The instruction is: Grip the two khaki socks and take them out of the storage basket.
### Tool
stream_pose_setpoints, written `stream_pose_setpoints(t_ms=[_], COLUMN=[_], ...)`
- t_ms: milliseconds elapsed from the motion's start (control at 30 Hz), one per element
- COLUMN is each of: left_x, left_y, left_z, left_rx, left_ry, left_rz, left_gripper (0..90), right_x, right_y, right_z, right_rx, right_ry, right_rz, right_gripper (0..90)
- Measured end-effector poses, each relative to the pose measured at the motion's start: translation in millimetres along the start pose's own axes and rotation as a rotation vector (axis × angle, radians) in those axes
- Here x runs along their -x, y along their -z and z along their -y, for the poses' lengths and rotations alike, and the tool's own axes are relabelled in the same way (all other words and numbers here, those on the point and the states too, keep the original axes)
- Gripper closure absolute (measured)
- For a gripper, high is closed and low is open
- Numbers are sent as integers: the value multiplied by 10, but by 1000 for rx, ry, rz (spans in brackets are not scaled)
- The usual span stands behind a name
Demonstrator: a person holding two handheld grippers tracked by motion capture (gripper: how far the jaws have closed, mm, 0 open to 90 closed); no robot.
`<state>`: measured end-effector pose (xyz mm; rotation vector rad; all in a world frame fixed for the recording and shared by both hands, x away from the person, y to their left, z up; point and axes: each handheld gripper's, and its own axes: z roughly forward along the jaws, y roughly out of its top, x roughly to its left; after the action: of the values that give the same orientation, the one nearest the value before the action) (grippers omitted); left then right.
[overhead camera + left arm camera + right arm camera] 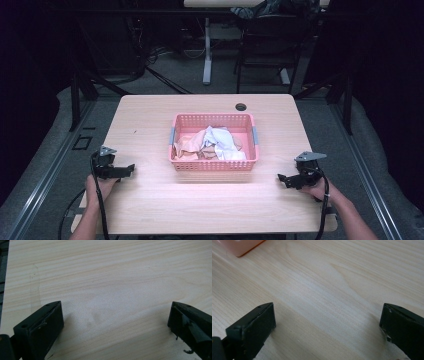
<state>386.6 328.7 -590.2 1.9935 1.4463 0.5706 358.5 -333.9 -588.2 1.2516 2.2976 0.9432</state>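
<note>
From the high view, a pink plastic basket (214,142) sits at the middle of my light wooden desk (150,205), with crumpled cloths (212,144) in white and peach heaped inside it. My left hand-held gripper (131,169) rests at the near left of the desk, well apart from the basket, its jaws pointing right toward the centre. My right hand-held gripper (281,178) rests at the near right, also well apart from the basket, its jaws pointing left. My left hand (100,187) and right hand (320,190) grip the two tools from behind, cables trailing off the near edge. A small dark round hole (241,107) marks the far side of the desk beyond the basket.

In the left gripper view, my left hand-held gripper (115,322) has its two black jaws spread wide, with nothing but bare wood grain between them; it has hold of nothing.

In the right gripper view, my right hand-held gripper (327,322) likewise stands with its jaws wide apart over bare desk, gripping nothing. A corner of the pink basket (243,246) shows at the far left of this view, clear of the jaws.
</note>
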Motion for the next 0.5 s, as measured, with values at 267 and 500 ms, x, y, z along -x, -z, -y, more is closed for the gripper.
stream_pose_setpoints(t_ms=[267, 500], left_x=[6, 8], left_y=[2, 10], left_z=[-5, -24], left_rx=[-5, -29], left_ry=[5, 12], left_rz=[-5, -16], left_gripper=[1, 1], right_x=[-3, -4], right_y=[-1, -2], right_z=[0, -1], right_rx=[3, 3], right_ry=[1, 1], right_rz=[0, -1], right_gripper=[0, 0])
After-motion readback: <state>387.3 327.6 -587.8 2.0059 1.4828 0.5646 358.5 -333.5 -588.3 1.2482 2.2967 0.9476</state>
